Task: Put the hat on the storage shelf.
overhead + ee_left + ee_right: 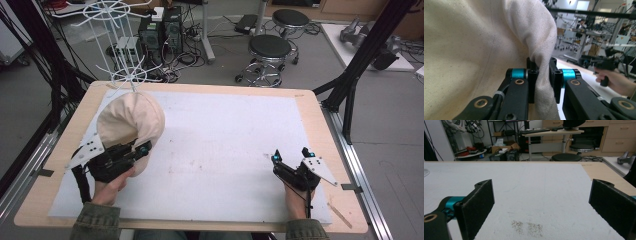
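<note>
The left tongs (541,75) are clamped on a fold at the edge of the cream cotton cap (131,120), which hangs raised over the desk's (300,100) left side, crown up and away. The right tongs (291,155) rest apart, well clear.
</note>
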A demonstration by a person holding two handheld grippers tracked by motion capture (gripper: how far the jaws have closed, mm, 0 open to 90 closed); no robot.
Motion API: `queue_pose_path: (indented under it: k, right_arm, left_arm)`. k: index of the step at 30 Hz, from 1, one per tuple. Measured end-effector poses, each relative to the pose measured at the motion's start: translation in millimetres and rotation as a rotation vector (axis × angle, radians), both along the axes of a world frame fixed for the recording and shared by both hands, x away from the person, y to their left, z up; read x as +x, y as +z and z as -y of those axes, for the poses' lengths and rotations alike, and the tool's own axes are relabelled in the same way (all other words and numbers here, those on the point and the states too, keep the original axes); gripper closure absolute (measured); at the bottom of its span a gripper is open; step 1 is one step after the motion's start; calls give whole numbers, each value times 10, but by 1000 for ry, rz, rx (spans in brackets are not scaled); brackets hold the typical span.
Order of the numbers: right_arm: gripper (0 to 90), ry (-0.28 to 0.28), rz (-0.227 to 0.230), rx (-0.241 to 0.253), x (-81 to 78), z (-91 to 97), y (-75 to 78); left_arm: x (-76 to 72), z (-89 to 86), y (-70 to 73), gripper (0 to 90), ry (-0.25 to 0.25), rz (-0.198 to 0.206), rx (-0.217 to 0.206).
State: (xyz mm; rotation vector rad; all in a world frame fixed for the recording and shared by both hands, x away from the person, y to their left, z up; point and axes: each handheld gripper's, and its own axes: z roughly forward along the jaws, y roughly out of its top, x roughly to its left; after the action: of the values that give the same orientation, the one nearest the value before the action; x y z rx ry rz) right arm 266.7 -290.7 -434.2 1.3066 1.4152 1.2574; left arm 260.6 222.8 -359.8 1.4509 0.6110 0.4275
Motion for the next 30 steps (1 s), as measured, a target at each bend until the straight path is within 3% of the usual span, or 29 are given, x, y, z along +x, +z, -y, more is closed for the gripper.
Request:
queue_pose_path:
  k: [3,4,5,13,16,30]
  right_arm:
    - [50,-3,0,2,-2,-3,0]
    - [50,-2,2,0,-1,1,0]
    - [50,-2,-2,3,-2,2,1]
    - [50,-1,0,2,0,1,-1]
    - [50,0,0,2,-1,-1,0]
    - [50,7,-2,11,6,1,-4]
  left_arm:
    - [-40,-10,62,817,3,32,6]
    - [-82,-14,126,817,-7,67,-6]
    - [-82,-14,126,817,-7,67,-6]
    - [-260,13,342,816,-30,225,-58]
    - [-291,28,381,816,-34,249,-50]
    - [-345,9,474,816,-27,273,-67]
